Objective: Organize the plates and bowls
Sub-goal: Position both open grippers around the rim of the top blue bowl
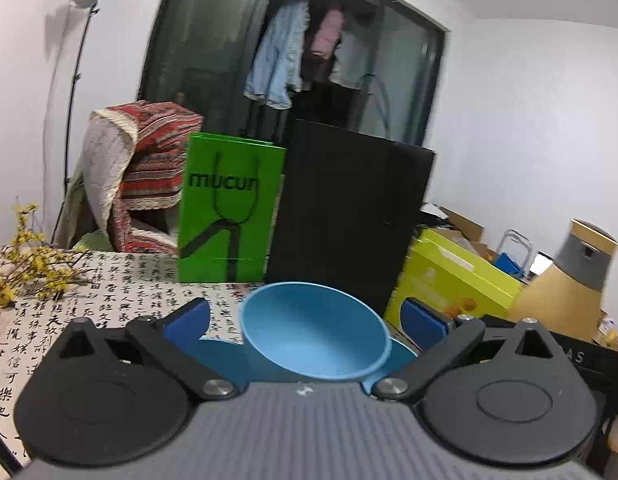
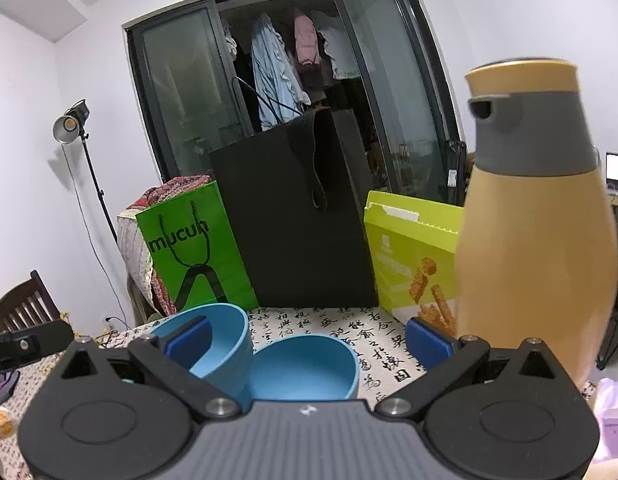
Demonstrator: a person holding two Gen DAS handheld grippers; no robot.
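calligraphy-print cloth covers desk (image 2: 329, 326); two smooth round blue bowls (image 2: 305, 364) touching between spread fingers of right hand-held gripper (image 2: 309, 338); left hand-held gripper (image 1: 305, 316) wide around tilted bowl (image 1: 313, 336); only right view shows second bowl upright

Gripper body hides lower bowl (image 1: 217, 360) — (bottle (image 2: 537, 232) blurred).

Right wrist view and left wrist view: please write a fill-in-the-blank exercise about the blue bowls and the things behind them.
1. The round plastic bowls on the table are ____ in colour.
2. The bright green paper bag carries the printed word ____.
3. Between the green bag and the lime-yellow snack box stands a tall ____ bag.
4. The right gripper has its jaws ____.

Missing words: blue; mucun; black; open
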